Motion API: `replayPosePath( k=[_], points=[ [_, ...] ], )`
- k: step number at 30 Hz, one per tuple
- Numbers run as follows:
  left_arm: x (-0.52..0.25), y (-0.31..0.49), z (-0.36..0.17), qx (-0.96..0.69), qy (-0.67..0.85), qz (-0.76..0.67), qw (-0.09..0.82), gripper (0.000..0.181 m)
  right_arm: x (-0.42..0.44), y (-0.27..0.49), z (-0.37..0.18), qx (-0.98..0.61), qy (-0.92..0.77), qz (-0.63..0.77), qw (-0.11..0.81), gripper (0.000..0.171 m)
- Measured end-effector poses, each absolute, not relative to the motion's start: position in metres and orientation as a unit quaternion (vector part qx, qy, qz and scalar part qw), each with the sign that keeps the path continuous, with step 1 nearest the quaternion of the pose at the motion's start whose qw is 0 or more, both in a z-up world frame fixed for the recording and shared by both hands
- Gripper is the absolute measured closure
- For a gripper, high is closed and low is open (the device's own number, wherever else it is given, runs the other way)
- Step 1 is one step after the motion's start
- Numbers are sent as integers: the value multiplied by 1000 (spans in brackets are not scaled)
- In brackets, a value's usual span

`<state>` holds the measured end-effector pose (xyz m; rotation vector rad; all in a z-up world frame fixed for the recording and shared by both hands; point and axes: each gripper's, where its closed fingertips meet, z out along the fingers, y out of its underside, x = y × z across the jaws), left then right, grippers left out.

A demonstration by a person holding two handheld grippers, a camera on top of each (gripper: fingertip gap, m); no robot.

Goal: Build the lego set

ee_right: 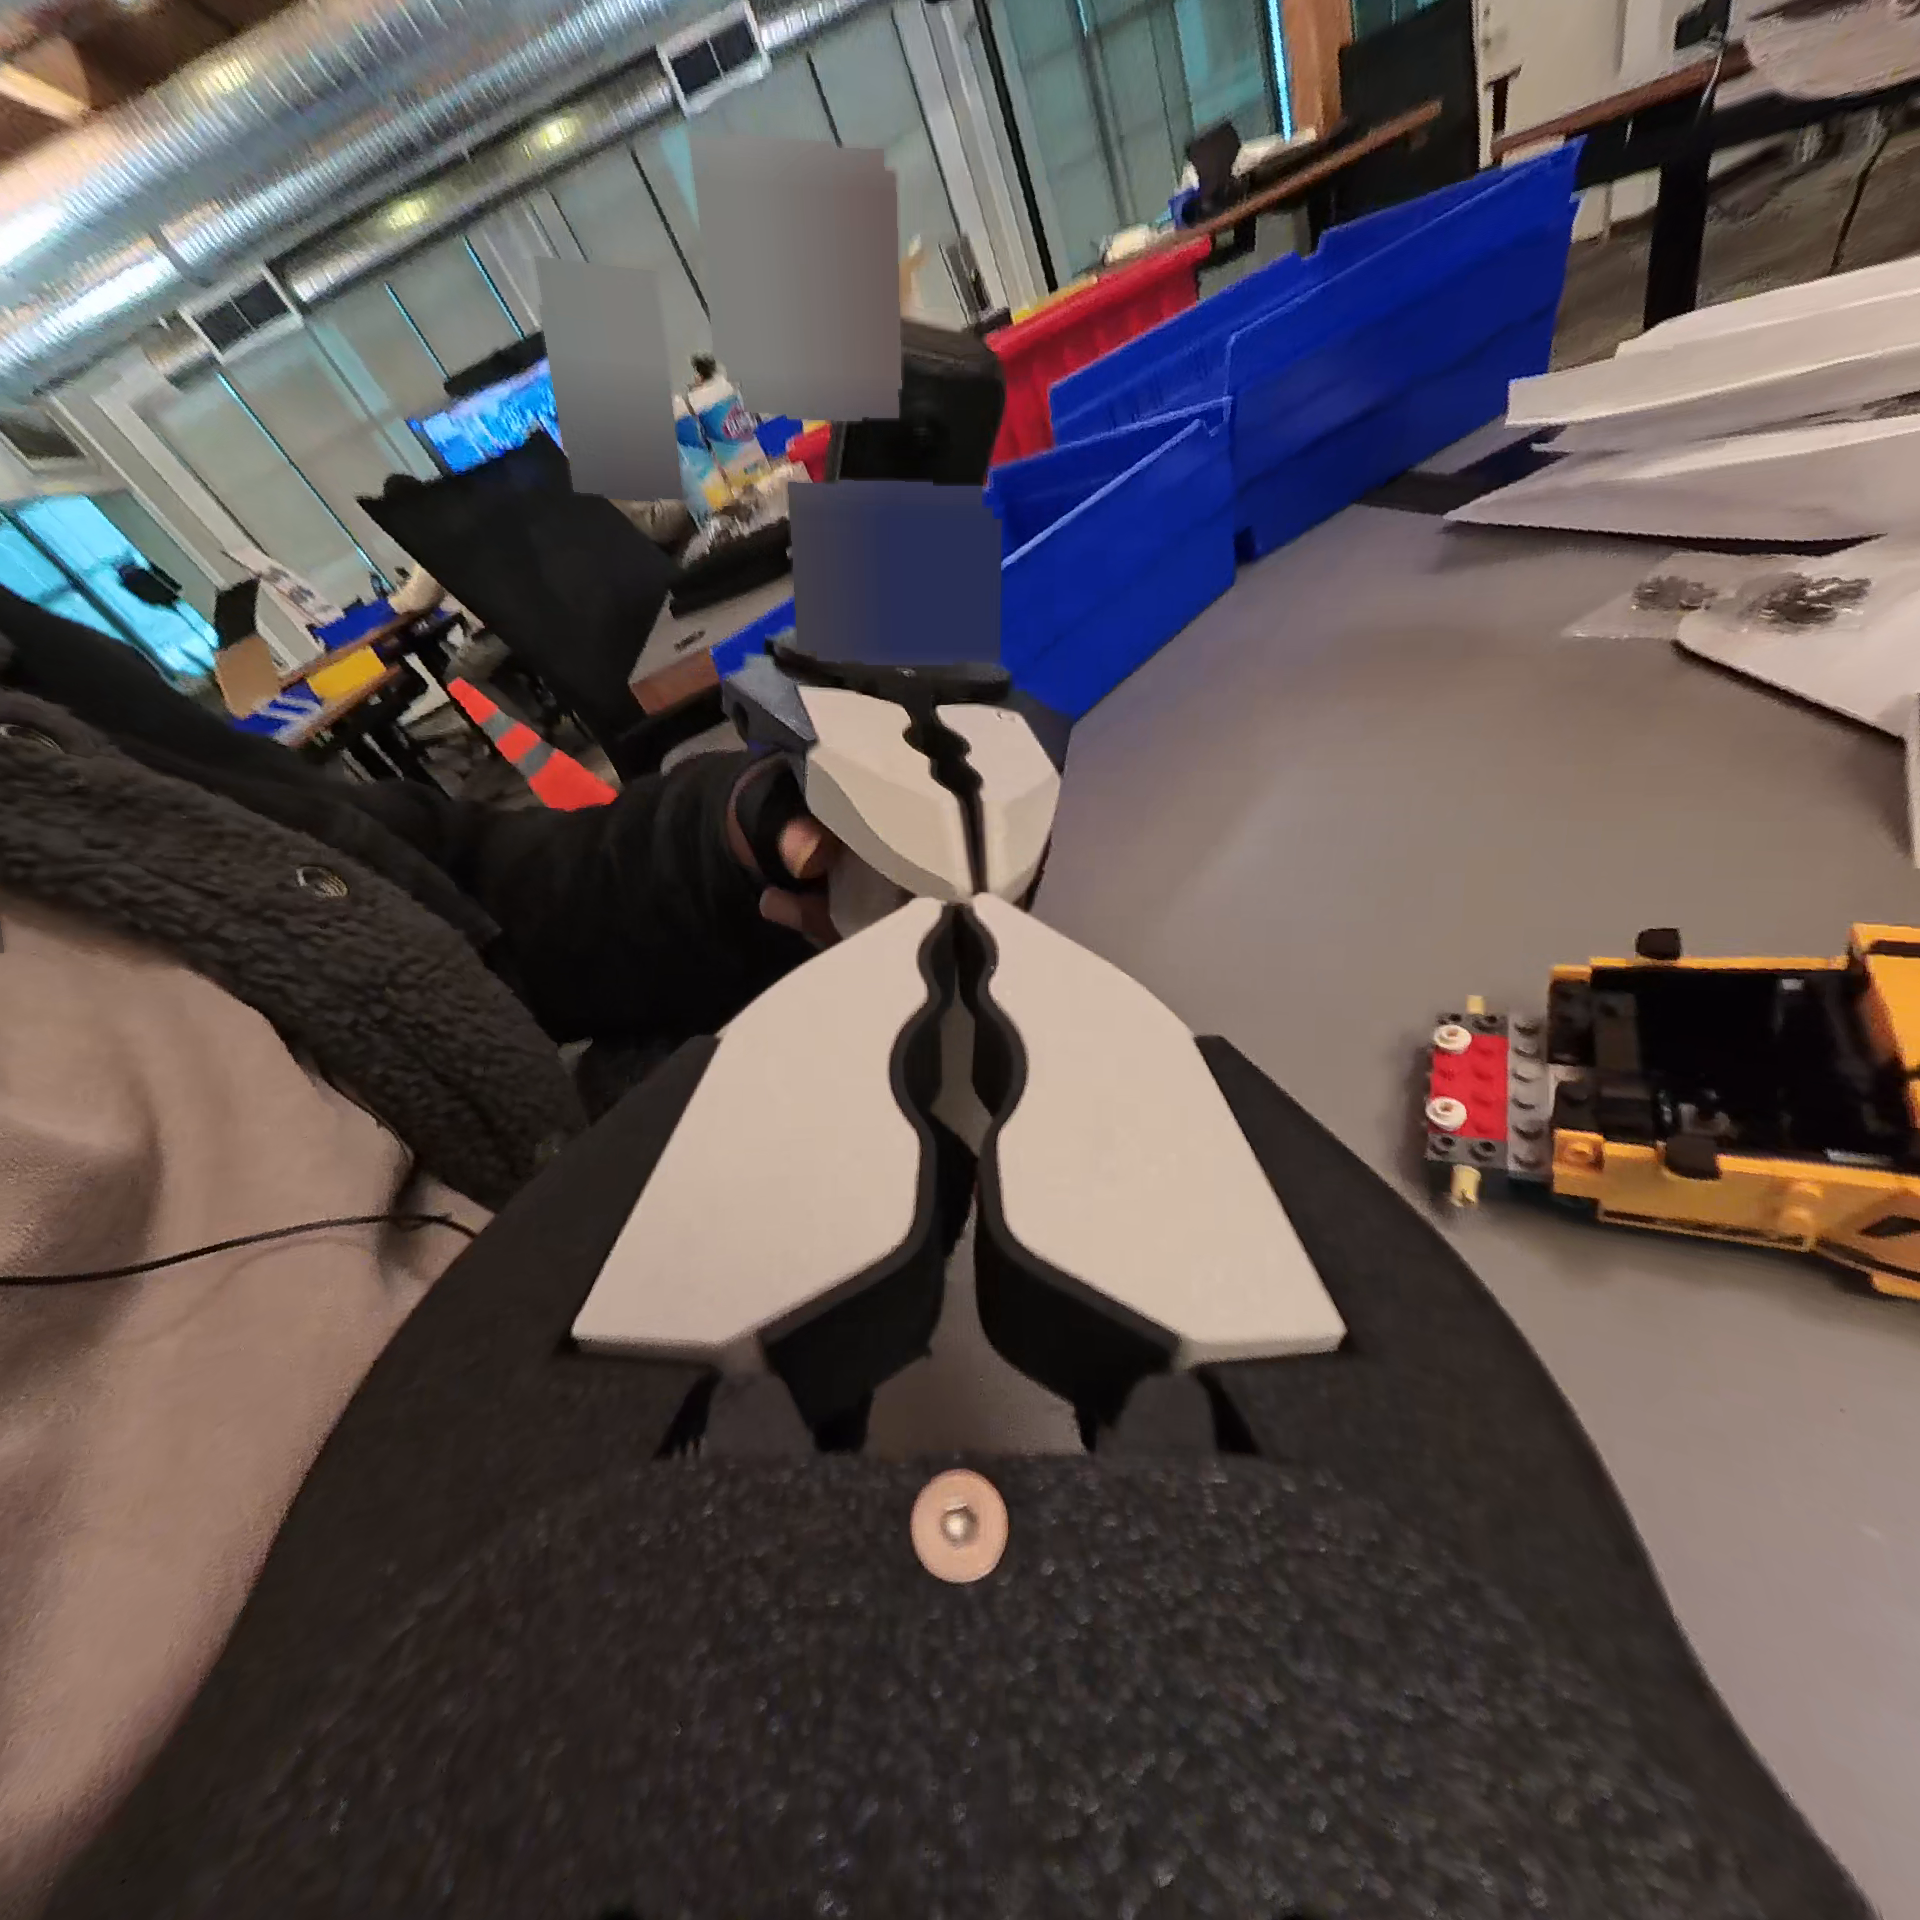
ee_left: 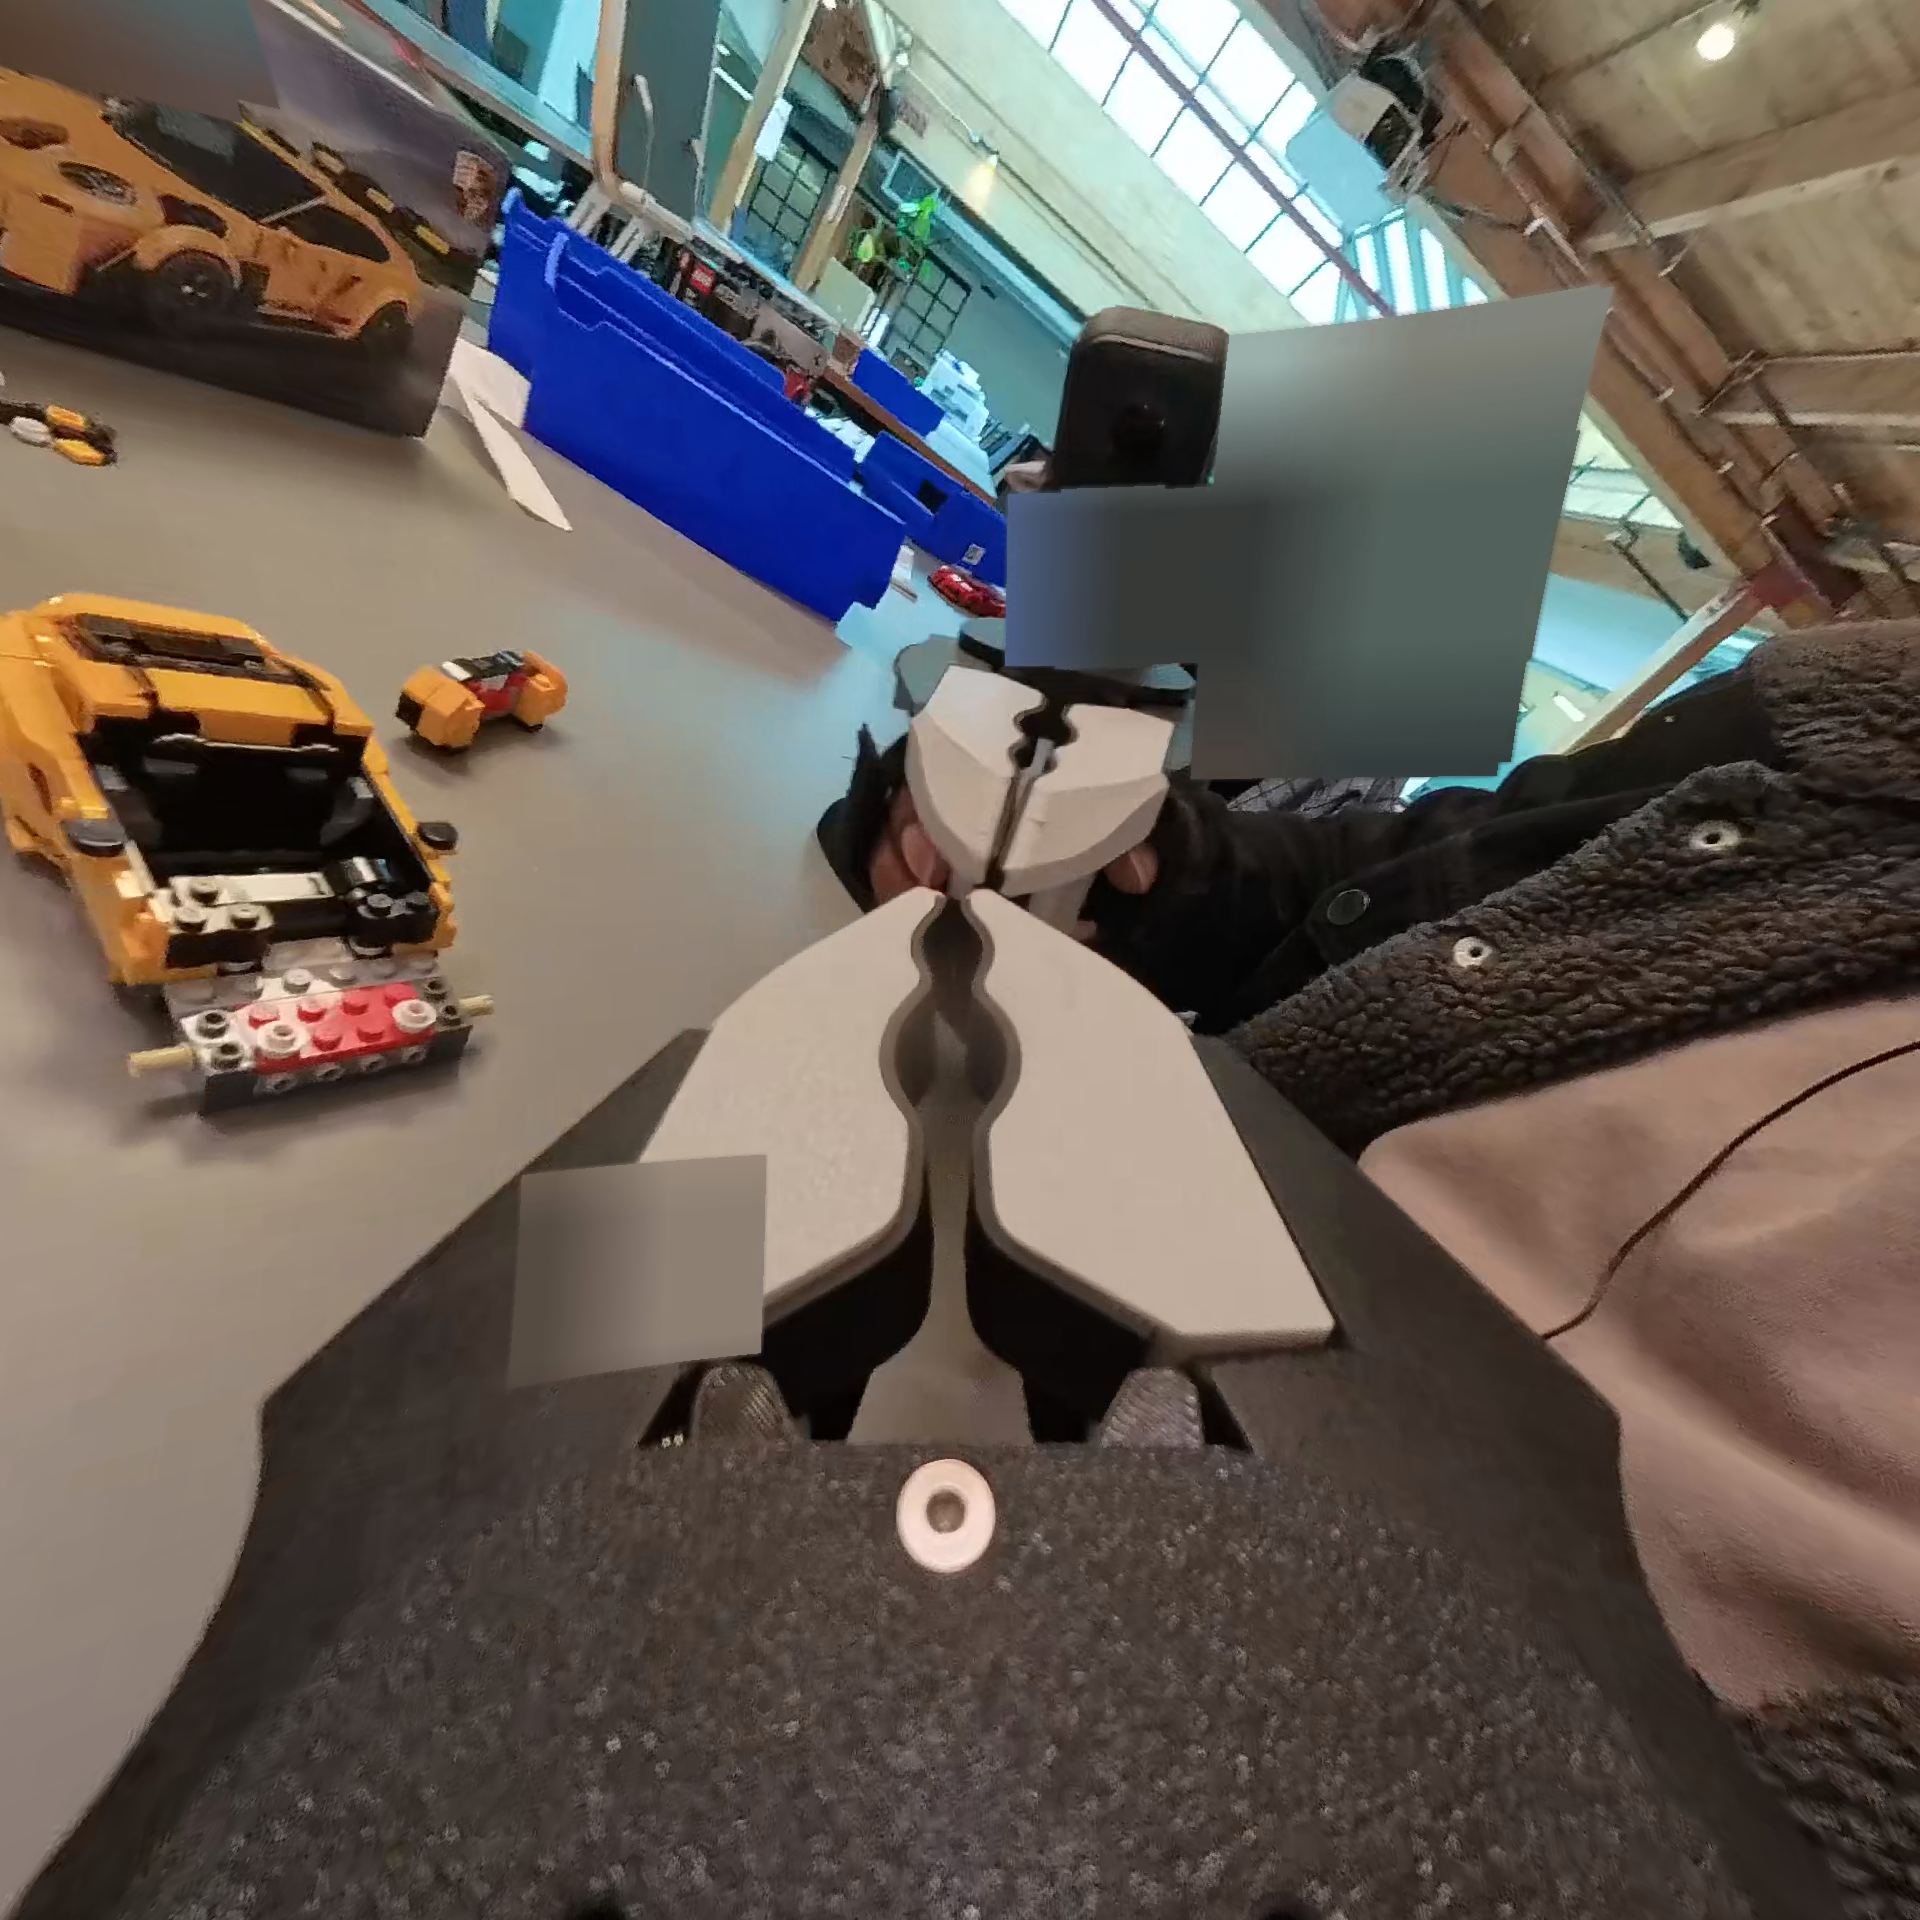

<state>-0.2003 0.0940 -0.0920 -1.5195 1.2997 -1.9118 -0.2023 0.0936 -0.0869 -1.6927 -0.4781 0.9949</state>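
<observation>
1. One grey table (ee_left: 644,831) is seen, with blue bins (ee_left: 686,416) at its back.
2. A half-built orange toy car (ee_left: 218,821) is set on it, beside a small orange piece (ee_left: 483,696).
3. The left gripper (ee_left: 958,906) and right gripper (ee_right: 961,906) are clenched empty, tip to tip, off the car.

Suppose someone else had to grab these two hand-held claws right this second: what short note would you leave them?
Left gripper: shut, holding nothing, raised above the table.
Right gripper: shut, also empty. The two point tip to tip, almost touching.
Yellow car: on the grey table, body partly built, cabin open with no roof, red and grey plates bare at one end, no wheels visible on the axle pins.
Small yellow sub-assembly: loose on the table beyond the car.
A few small loose pieces: farther off, near the set's box.
Left to do: attach the sub-assembly, close the cabin, fit wheels.
</observation>
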Motion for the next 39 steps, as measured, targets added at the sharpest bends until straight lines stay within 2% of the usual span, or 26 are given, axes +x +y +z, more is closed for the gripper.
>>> replayPosePath(
  k=[3, 7, 12, 16, 20, 24, 28, 39],
  points=[
    [-200, 92, -92, -539, 468, -676, 183, 181, -197, 92, -88, -716, -220, 389, 536, 171],
    [-199, 98, -104, -563, 477, -649, 184, 181, -180, 95, -99, -740, -284, 259, 552, 169],
    [-200, 130, -126, -617, 502, -548, 259, 181, -167, 100, -124, -774, -342, 172, 505, 162],
    [-212, 175, -144, -670, 496, -446, 326, 181, -166, 113, -141, -793, -354, 160, 470, 160],
    [-220, 198, -166, -699, 506, -376, 338, 181, -174, 123, -148, -792, -370, 155, 460, 158],
    [-214, 217, -182, -687, 569, -276, 358, 164, -175, 130, -145, -786, -360, 172, 473, 158],
    [-204, 234, -200, -686, 613, -208, 332, 162, -164, 134, -142, -792, -332, 183, 479, 158],
    [-191, 227, -208, -666, 654, -236, 270, 165, -143, 127, -146, -792, -305, 206, 487, 159]
  ],
)
